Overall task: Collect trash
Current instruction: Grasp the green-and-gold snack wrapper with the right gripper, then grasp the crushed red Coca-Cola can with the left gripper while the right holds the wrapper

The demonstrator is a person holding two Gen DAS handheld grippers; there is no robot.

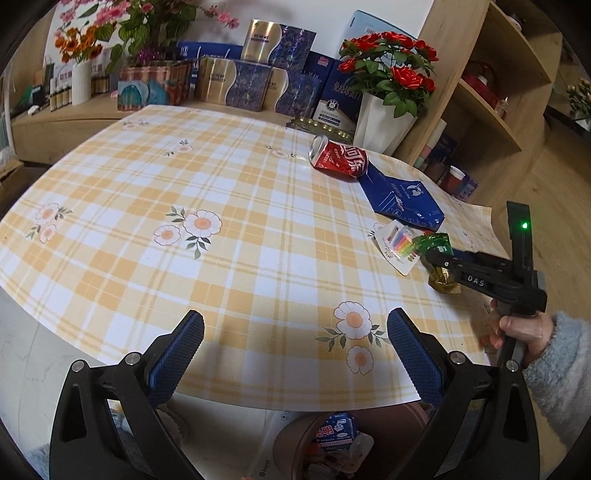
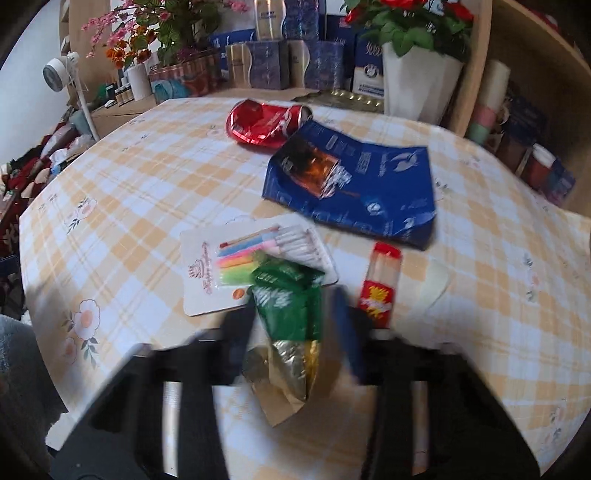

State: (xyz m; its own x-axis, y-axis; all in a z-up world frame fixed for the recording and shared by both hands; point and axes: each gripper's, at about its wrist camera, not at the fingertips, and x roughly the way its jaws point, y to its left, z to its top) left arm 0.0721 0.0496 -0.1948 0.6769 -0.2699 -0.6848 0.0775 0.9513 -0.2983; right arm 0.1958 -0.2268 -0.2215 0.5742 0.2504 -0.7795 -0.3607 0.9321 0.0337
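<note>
Looking along our right gripper, we see a crumpled green and gold wrapper sitting between its two blurred fingers, which are drawn in narrowly around it. From the left wrist view the right gripper has the same green wrapper at its tip, pinched there, with a gold crinkle below. A hand in a fuzzy grey sleeve holds that gripper's handle at the table's right edge.

Just beyond the wrapper lies a white card of coloured candles, partly under the wrapper's green end. To its right lies a red and clear tube of sticks. Farther back rests a flattened blue box with a dark torn patch on top, and touching its far corner lies a crushed red drink can on its side.

All of this sits on a round table under a yellow checked cloth with daisies.

Our left gripper hovers over the near edge of the table with its blue-padded fingers spread wide and nothing between them. Below the edge, on the floor, we glimpse a brown bin with some packaging inside.

Behind the table stand blue and gold boxes, a white pot of red roses, pink and orange flowers, and a wooden shelf.
</note>
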